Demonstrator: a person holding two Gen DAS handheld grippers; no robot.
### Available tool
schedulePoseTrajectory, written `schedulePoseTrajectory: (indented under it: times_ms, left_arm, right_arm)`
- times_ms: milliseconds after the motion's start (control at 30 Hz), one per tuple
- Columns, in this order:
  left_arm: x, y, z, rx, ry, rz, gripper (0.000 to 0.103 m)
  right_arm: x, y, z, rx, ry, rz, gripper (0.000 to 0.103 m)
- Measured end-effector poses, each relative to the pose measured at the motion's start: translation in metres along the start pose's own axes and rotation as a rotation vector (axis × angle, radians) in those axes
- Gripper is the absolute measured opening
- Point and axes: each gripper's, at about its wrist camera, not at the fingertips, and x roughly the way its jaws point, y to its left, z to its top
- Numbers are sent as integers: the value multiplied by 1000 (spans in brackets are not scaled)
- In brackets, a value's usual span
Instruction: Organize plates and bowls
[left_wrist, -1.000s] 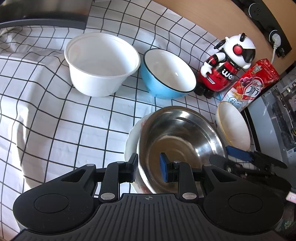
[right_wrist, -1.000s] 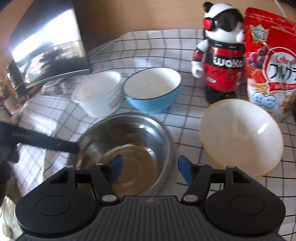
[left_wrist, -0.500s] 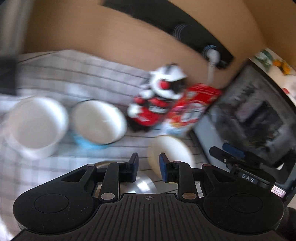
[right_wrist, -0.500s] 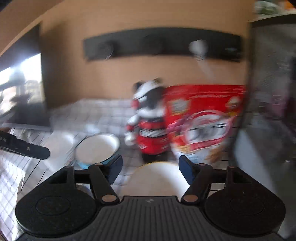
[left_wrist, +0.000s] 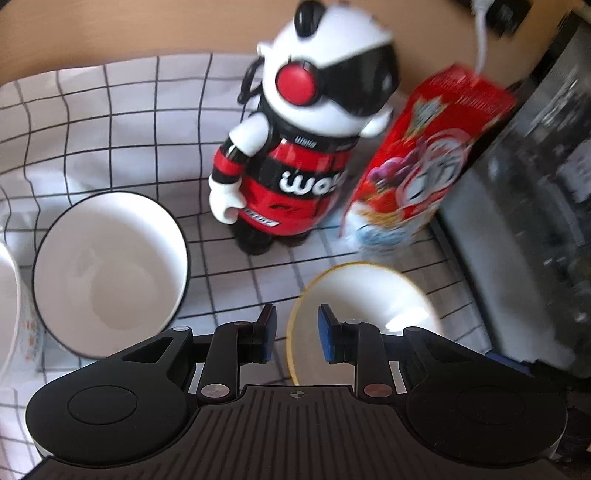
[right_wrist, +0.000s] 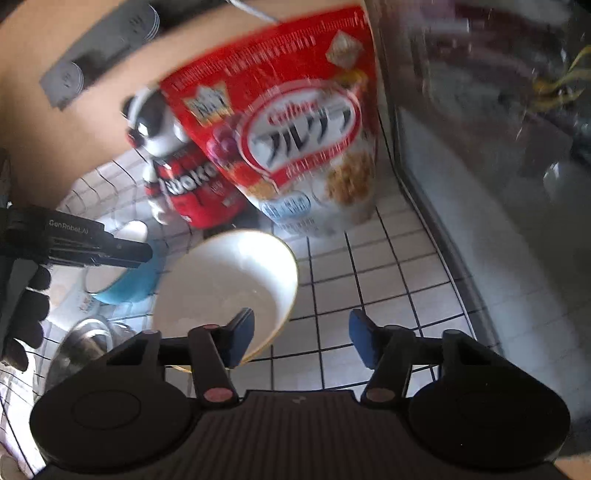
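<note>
Bowls sit on a grid-patterned cloth (left_wrist: 140, 122) over the bench. In the left wrist view, the yellow-rimmed bowl (left_wrist: 354, 295) lies just beyond the left tool (left_wrist: 295, 334), whose blue-padded fingers stand a small gap apart with nothing between them; the near rim of that bowl shows through the gap. To the left sits the blue bowl (left_wrist: 110, 269), black-rimmed and white inside, and at the far left edge a sliver of a white bowl (left_wrist: 9, 306). Farther back stands a toy robot (left_wrist: 295, 155), with a red cereal bag (left_wrist: 421, 166) at its right.

In the right wrist view, the right tool (right_wrist: 301, 338) is spread wide and holds nothing; its left finger overlaps the yellow-rimmed bowl (right_wrist: 225, 284), though contact is unclear. The cereal bag (right_wrist: 291, 129) and toy robot (right_wrist: 173, 166) stand beyond. At left are the left tool (right_wrist: 92, 247), the blue bowl (right_wrist: 125, 280) and a steel bowl (right_wrist: 81, 343).
</note>
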Motion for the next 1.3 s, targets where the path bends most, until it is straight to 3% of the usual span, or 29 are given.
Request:
schedulePoseTrajectory:
  times_ms: [67,200,333,367,433,567,900,1133,1300]
  left_arm:
    - [13,0,5,-5,28,32,27]
    - [36,4,10,-39,82,19,27]
    - [58,-3,10,-31,139,-25,28]
    - [62,-6,9,-21,149,-29,34]
    - [69,-11,5,-8,161,-25,37]
    - [72,-12,-2,-23,175,-33,37]
    - [56,-38,-42,-10,259,-124,37]
    - [50,-60,-63,36,283,-124,35]
    - [47,-52,-66,-11,277,-138,27]
  right_arm:
    - [13,-4,1,-4,6,9,54]
    - [40,-8,4,-2,33,74,53]
    - [68,-14,5,45,97,111,38]
    - [73,-15,4,55,110,124,36]
    - [79,-15,3,74,129,137,28]
    - [83,-16,0,117,166,189,18]
    - [50,-29,-20,98,177,69,19]
    - [29,-38,-38,44,176,15,19]
    - [27,-35,-41,31,165,-9,19]
